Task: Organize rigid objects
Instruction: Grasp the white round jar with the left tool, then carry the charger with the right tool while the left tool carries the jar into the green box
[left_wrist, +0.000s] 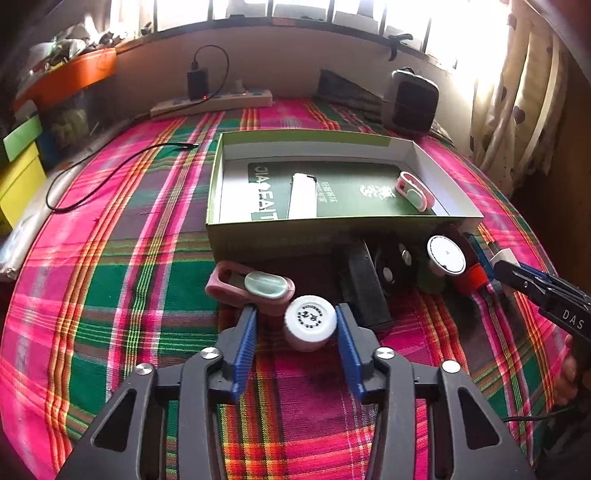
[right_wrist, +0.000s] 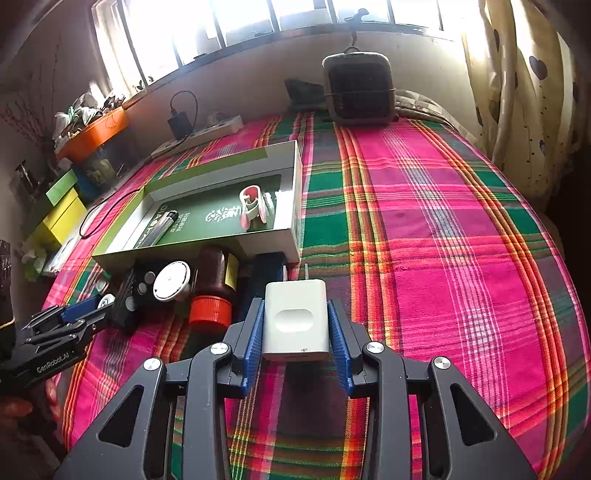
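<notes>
scene: bed with plaid cloth (left_wrist: 129, 295), open green box (left_wrist: 436, 162) in middle, loose items lined along its near wall
left gripper (left_wrist: 295, 325): jaws partly apart around small white-capped bottle (left_wrist: 310, 325); right pad touching cap, left pad showing a gap; firm clamp not confirmed
right gripper (right_wrist: 295, 321): jaws clamped on white charger plug (right_wrist: 295, 317), prongs pointing away toward box, plug lifted off cloth or barely on it, cannot tell which
in box already: white lighter (left_wrist: 303, 195), pink clip (left_wrist: 413, 190)
still outside box: pink clip with pale green pad (left_wrist: 251, 286) just beside bottle, black remote-like block (left_wrist: 365, 288), round white-lidded jar (left_wrist: 445, 254), brown bottle with orange cap (right_wrist: 212, 291)
step in hand: pickup stage, both hands on one item each, nothing yet over box
progress: early, judged from two items inside and several outside
next move, left: finish closing on bottle cap, avoid nudging pink clip, lift clear
next move, right: carry plug over near wall of box, release on bare floor beside lighter
risk: round bottle rolling out of half-closed pads
</notes>
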